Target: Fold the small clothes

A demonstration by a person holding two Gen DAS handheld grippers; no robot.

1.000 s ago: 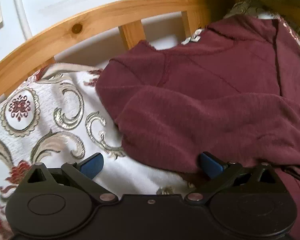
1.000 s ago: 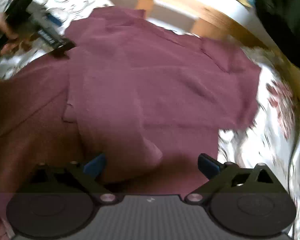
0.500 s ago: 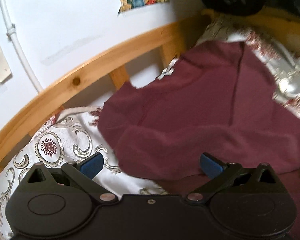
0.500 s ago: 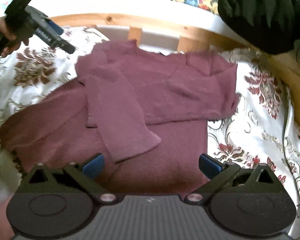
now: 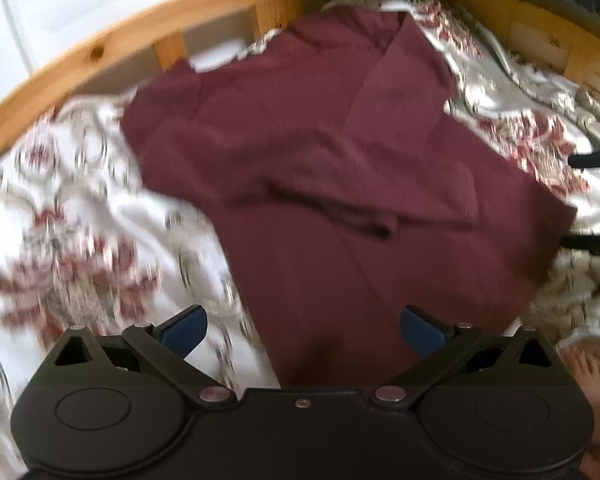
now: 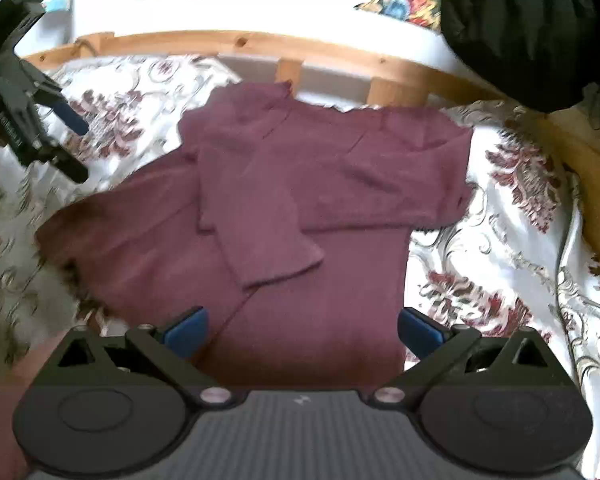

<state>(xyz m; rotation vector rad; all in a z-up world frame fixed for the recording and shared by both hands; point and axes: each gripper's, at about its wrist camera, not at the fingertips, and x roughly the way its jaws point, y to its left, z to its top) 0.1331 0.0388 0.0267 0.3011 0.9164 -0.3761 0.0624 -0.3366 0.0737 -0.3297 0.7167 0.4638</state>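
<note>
A maroon knit sweater [image 5: 340,184] lies flat on a floral bedspread [image 5: 80,216], both sleeves folded across its chest. It also shows in the right wrist view [image 6: 300,200], one cuff lying on top. My left gripper [image 5: 303,330] is open and empty, above the sweater's lower left edge; it also shows in the right wrist view [image 6: 70,144] at the far left. My right gripper [image 6: 302,332] is open and empty, above the sweater's hem; its fingertips [image 5: 580,160] show at the right edge of the left wrist view.
A curved wooden bed rail [image 6: 320,52] runs behind the sweater against a white wall. A black garment [image 6: 532,28] hangs at the upper right. The bedspread [image 6: 520,260] lies around the sweater on both sides.
Both grippers have pulled back and up from the sweater, so more of it shows. The left gripper has moved off the folded sleeve toward the hem. Both stayed open.
</note>
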